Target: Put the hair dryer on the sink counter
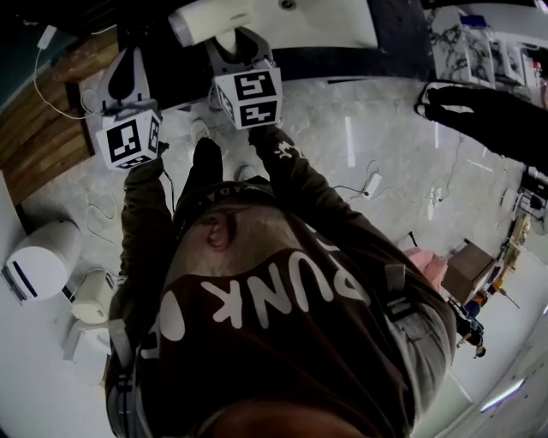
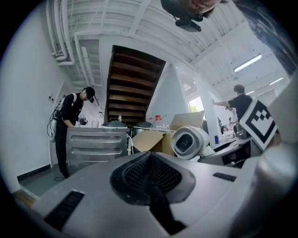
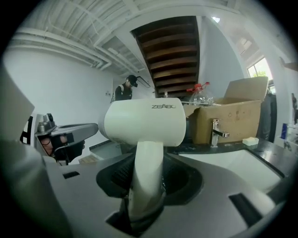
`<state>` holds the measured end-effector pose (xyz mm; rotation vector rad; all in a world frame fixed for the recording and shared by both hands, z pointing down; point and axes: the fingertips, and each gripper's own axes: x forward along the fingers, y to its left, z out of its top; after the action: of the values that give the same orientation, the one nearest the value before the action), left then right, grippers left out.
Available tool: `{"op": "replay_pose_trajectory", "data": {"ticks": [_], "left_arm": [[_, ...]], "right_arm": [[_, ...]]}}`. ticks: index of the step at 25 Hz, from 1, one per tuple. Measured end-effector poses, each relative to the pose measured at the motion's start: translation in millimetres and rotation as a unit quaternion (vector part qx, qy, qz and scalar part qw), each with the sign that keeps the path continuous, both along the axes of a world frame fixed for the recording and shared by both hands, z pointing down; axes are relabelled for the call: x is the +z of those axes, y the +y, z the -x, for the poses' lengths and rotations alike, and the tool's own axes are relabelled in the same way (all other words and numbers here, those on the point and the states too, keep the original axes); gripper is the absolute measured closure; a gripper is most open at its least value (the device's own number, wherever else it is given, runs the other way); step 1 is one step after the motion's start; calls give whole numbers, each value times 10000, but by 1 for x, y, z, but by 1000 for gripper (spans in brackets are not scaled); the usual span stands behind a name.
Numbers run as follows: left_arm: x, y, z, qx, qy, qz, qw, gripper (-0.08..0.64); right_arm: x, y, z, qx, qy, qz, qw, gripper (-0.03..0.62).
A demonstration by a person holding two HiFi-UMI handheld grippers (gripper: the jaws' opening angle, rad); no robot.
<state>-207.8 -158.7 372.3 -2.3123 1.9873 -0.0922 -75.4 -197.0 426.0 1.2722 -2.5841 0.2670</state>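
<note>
By the sink counter, the white hair dryer is up in the air and rests on nothing. The right gripper holds it by the handle. Both jaws press tight on the bottom end of the handle. The handle stands up, and the fat round part lies sideways on top of it. Seen from above, the hair dryer is close to the left side of the white sink.

On the dark counter past it stand a shiny tap and a brown cardboard box. A clear bottle with a red cap peeks up by the box.

The left gripper is just beside the right one, on its left. Its jaws are squeezed together and there is nothing between them.

Far back, a person in black stands near the brown wooden stairs. Thin white cables lie on the pale floor.
</note>
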Motion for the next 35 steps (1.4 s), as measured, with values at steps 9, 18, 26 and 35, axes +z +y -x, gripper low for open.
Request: {"op": "replay_pose_trajectory", "data": {"ticks": [9, 18, 26, 35], "left_arm": [[16, -40, 5, 253, 155, 175, 9994, 567], [20, -57, 1, 128, 72, 198, 9997, 566], [17, -64, 0, 59, 41, 231, 9997, 566], [12, -72, 3, 37, 36, 180, 9998, 567]], "right_arm": [[38, -33, 22, 130, 357, 713, 9967, 428], [81, -56, 29, 122, 567, 1538, 9864, 426], [103, -75, 34, 166, 630, 2221, 9728, 422], [120, -79, 37, 215, 820, 2737, 9581, 414]]}}
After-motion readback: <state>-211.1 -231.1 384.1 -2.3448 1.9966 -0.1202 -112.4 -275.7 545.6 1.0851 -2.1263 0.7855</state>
